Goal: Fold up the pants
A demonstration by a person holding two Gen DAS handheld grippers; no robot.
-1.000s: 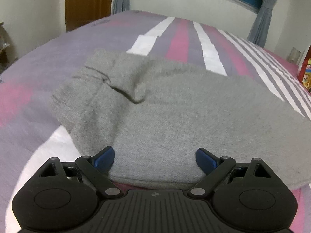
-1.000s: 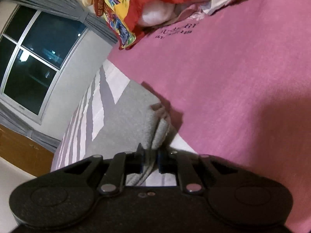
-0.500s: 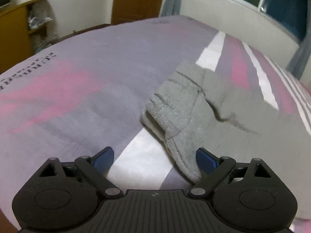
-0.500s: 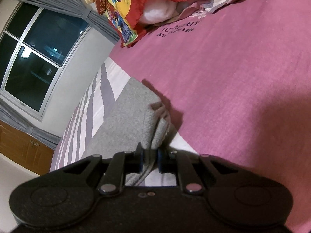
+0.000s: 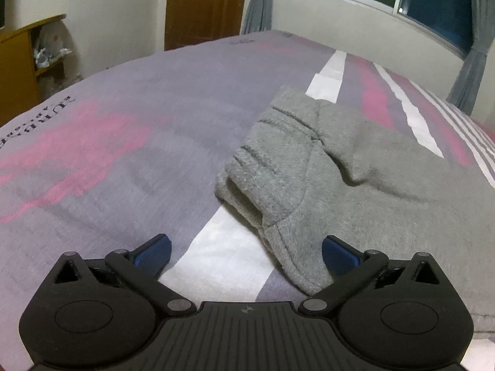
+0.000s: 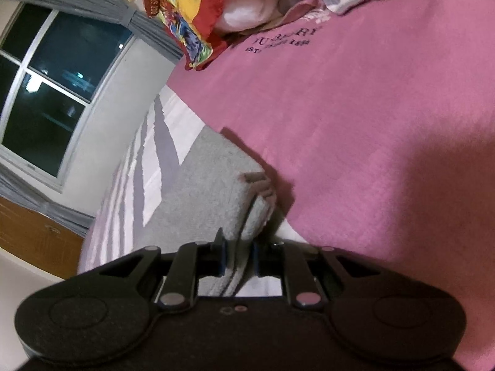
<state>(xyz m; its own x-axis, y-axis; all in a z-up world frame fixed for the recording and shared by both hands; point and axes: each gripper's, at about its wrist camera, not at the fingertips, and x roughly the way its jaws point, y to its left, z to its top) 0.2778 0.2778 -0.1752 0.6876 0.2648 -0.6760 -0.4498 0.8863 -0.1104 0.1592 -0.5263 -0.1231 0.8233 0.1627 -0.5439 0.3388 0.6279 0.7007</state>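
Since a second ago the left gripper (image 5: pixel 246 252) has been swinging from the pants' (image 5: pixel 355 167) middle to their hem end, its jaws just opening to full spread, hem edge lying between them ungripped; the right gripper (image 6: pixel 238 258) is pinching the pants' folded edge on the bed (image 5: pixel 123 142)

Left gripper (image 5: pixel 246 255) just widened, gaping over gray pants' (image 5: pixel 355 182) hem

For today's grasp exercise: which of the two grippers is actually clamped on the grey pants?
The right gripper: its pads pinch the grey pants. The left gripper stands wide open, gripping nothing.
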